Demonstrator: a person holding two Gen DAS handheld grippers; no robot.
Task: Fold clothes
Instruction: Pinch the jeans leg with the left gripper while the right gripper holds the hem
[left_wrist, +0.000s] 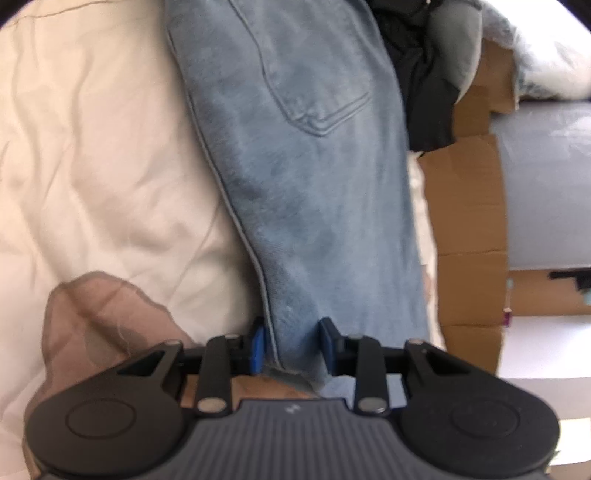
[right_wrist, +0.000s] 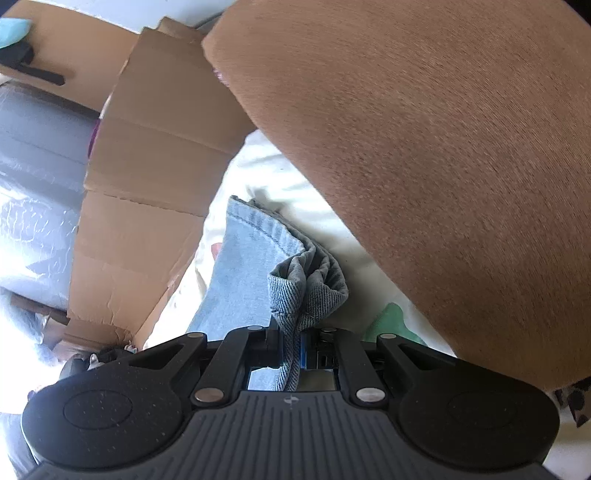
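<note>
The jeans (left_wrist: 295, 177) are lying lengthwise on a cream quilt (left_wrist: 103, 155), a back pocket (left_wrist: 314, 81) facing up; seen by the left wrist camera, they are running away from the tongs toward a dark garment (left_wrist: 421, 81) at the far end. The left gripper (left_wrist: 293, 345) is sitting at the near end of the jeans, its blue pads (left_wrist: 258, 345) standing a narrow way apart with the denim's edge seam between them; the pads are not visibly pressing the cloth, so the grip is loose at most. A sheer brown cloth (left_wrist: 103, 317) is lying on the quilt just left of that gripper; a cardboard box (left_wrist: 469, 229) is standing to the right of the jeans, and a grey roll (left_wrist: 546, 177) is lying beyond it.

In the right wrist view the right gripper (right_wrist: 293, 350) is clamping a bunched fold of denim, nearly closed on it; the hem (right_wrist: 258, 221) is draping off ahead, over a white sheet (right_wrist: 295, 177). A large tan surface (right_wrist: 424, 166) is filling the upper right, too close to identify; the box (right_wrist: 147, 206) is standing at the left.
</note>
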